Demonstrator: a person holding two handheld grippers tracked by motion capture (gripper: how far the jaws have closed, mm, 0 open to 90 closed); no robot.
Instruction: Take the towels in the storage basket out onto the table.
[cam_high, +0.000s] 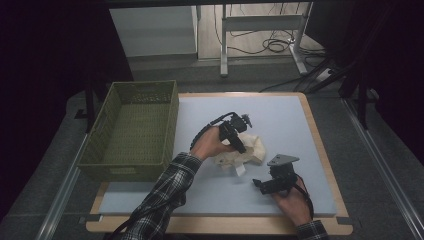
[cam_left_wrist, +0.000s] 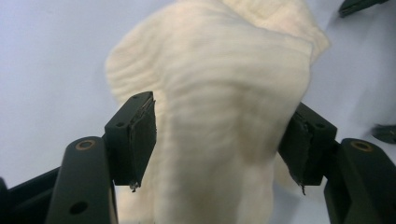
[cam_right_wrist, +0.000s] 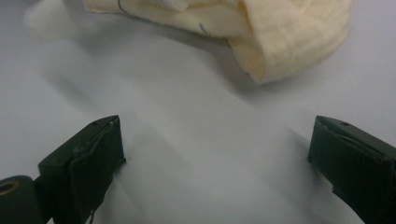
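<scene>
The table (cam_high: 310, 130) carries a pale blue-grey mat with a wooden edge showing around it. An olive-green basket (cam_high: 131, 131), woven and rectangular, stands at the mat's left side, well apart from the work in hand. Near the middle of the mat lies a cream garment (cam_high: 252, 149), ribbed knit, bunched into a loose heap and resting on the mat; a small white label shows at its near edge. The left gripper (cam_high: 239, 141), held in a hand with a plaid sleeve behind it, sits on top of the garment's left part. In the left gripper view its jaws stand partly apart with a fold of the garment (cam_left_wrist: 224, 107) between them; the cloth brushes the inner faces, but the pads do not press on it. The right gripper (cam_high: 260, 184) rests low over bare mat, near the garment's front right and apart from it. In the right gripper view its jaws stand wide with nothing between them, and the garment (cam_right_wrist: 280, 42) lies beyond the fingertips at the top of the frame, not touched.
</scene>
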